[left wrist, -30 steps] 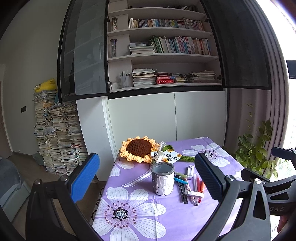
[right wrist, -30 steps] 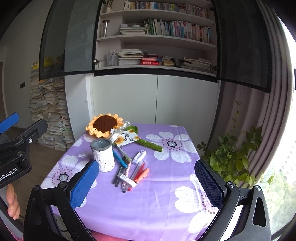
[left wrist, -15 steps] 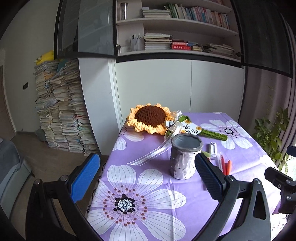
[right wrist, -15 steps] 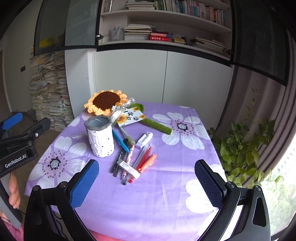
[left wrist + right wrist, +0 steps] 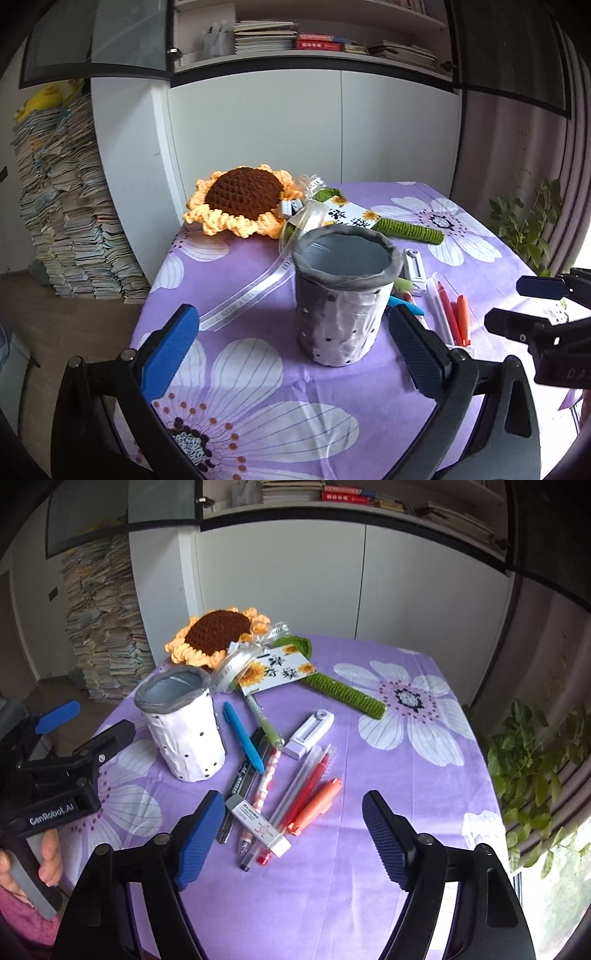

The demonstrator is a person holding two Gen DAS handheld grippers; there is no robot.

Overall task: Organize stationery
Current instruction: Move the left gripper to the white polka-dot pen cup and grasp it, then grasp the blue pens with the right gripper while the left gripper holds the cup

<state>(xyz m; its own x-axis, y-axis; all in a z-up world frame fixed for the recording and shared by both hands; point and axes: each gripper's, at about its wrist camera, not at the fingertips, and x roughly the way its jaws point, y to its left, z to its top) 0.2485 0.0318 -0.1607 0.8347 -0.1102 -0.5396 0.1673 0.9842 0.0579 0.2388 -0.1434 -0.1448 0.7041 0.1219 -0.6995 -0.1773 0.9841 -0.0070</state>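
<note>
**Grippers close in on scattered pens**

Left gripper point(image 5: 291, 341), jaws apart, frames the empty pen holder point(image 5: 343, 295). Right gripper point(image 5: 291, 832), also spread and empty, hovers over the pens point(image 5: 280, 775) beside it; best to pinch 1 pen mid-barrel.

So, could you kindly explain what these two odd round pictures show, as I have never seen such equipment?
No robot here: a person holds a two-finger gripper in each hand, each carrying a fisheye camera looking along its fingers. One picture is from the left gripper, the other from the right gripper. Both are open and hold nothing. On the purple flowered tablecloth stands an empty pen cup. Beside it lie loose pens, an eraser and a white corrector. Behind them lies a crocheted sunflower.
</note>
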